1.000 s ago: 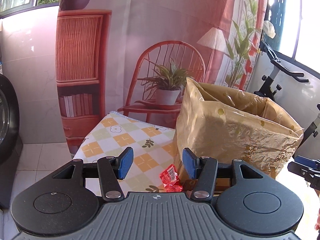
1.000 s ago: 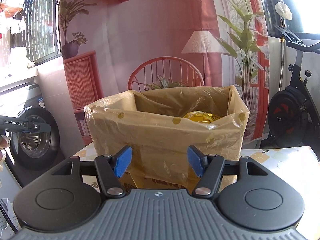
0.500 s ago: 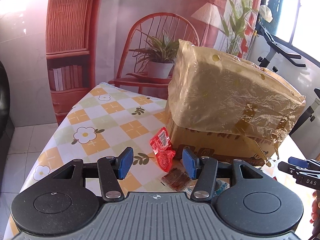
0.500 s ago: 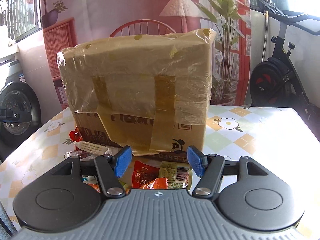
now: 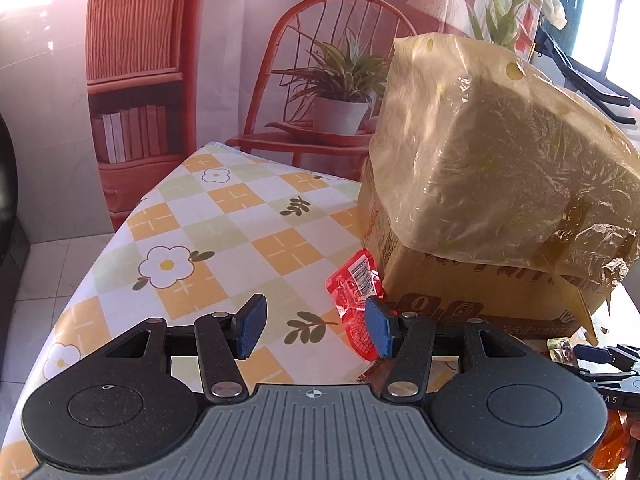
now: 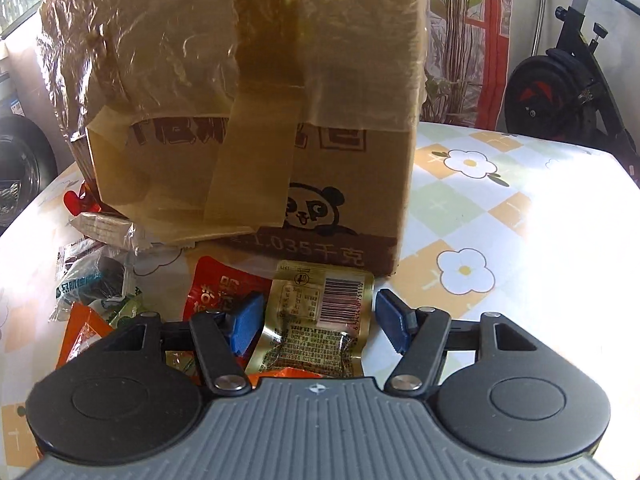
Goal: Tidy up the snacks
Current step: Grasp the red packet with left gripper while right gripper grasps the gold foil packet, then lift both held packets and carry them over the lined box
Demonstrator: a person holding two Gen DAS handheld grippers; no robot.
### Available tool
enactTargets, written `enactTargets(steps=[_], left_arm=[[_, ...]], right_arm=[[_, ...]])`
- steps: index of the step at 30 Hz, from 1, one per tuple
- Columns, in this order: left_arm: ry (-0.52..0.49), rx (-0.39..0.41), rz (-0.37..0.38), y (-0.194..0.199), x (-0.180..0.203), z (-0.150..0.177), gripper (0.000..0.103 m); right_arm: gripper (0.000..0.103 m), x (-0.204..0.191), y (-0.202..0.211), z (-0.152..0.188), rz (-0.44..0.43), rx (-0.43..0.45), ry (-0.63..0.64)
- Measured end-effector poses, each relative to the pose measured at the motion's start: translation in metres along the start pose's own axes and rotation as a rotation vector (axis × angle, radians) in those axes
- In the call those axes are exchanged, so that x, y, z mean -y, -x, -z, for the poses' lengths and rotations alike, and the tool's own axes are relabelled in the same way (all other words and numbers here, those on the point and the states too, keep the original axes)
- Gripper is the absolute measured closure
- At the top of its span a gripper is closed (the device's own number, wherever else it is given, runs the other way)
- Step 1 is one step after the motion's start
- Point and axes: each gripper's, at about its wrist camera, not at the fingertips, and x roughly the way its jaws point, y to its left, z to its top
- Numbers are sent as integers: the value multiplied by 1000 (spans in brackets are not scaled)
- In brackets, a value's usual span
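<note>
Cardboard box (image 6: 256, 128) lined with a yellowish plastic bag (image 5: 500, 152) stands on a table (image 5: 208, 240) with a checked flower cloth; panda print low on the box front. Snacks lie loose on the cloth along the box base. Right gripper (image 6: 316, 322) points down at them, jaws spread and just been opening further, nothing pinched; a gold packet (image 6: 316, 320) with a barcode lies flat between the blue pads (image 6: 390, 326), not pressed by either. Just left of it a red packet (image 6: 218, 288), partly behind the left pad. Further left an orange packet (image 6: 82, 334), a dark wrapped bar (image 6: 90, 276) and a clear-wrapped pale bar (image 6: 102, 230), all close to the box's left corner; another red bit (image 6: 76, 202) peeks out at that corner. Left gripper (image 5: 312, 328) also angled down, jaws spread, empty; a small red pouch (image 5: 356, 300) leans against the box corner, just beside the right-hand pad, whether touching cannot tell. Right gripper's tip (image 5: 600, 360) shows at that view's right edge. Behind: printed backdrop (image 5: 328, 80) with chair and plant; exercise bike (image 6: 568, 76) at right.
</note>
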Motion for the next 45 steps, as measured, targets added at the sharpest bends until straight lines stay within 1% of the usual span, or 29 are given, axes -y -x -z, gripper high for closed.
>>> enactTargets(steps=[2, 5, 9, 10, 11, 14, 19, 24, 28, 32, 34, 36, 37, 38, 39, 40, 42, 45], left_arm=[[6, -7, 8, -6, 0, 1, 47], [7, -16, 22, -14, 1, 2, 47], [-23, -33, 40, -22, 8, 9, 47], [-30, -36, 42, -23, 8, 11, 47], [-37, -39, 43, -25, 9, 13, 47], [-61, -40, 51, -27, 12, 16, 46], [-87, -41, 86, -28, 14, 18, 45], [-65, -44, 94, -34, 14, 16, 45], [-75, -23, 63, -41, 21, 17, 45], [-73, -24, 54, -52, 30, 16, 45], [-67, -41, 56, -61, 32, 15, 45], [-41, -79, 46, -74, 29, 15, 52], [-33, -94, 42, -79, 27, 15, 65], [-42, -79, 42, -79, 26, 16, 74], [-52, -76, 49, -79, 26, 18, 87], [-63, -77, 49, -78, 26, 18, 90], [-72, -72, 58, -72, 26, 21, 90], [-77, -35, 63, -54, 24, 26, 91]], right_arm=[[34, -6, 1, 4, 21, 6, 31], [34, -6, 4, 11, 36, 22, 19], [34, -10, 11, 25, 49, 69, 11], [37, -13, 12, 28, 57, 85, 27], [45, -16, 14, 30, 43, 95, 38], [47, -21, 17, 35, 24, 115, 62], [47, -18, 16, 32, 6, 121, 66], [48, -19, 15, 30, 5, 122, 65], [48, -19, 14, 30, 3, 121, 65], [47, -18, 15, 31, 2, 120, 63], [47, -18, 14, 30, 2, 119, 62], [47, -18, 15, 30, 1, 119, 62], [47, -18, 15, 30, 1, 119, 62], [47, -18, 15, 30, 1, 119, 61], [47, -18, 14, 30, -2, 120, 60], [47, -18, 14, 30, -3, 120, 60], [47, -18, 14, 30, -4, 119, 58], [47, -17, 14, 30, -10, 116, 56]])
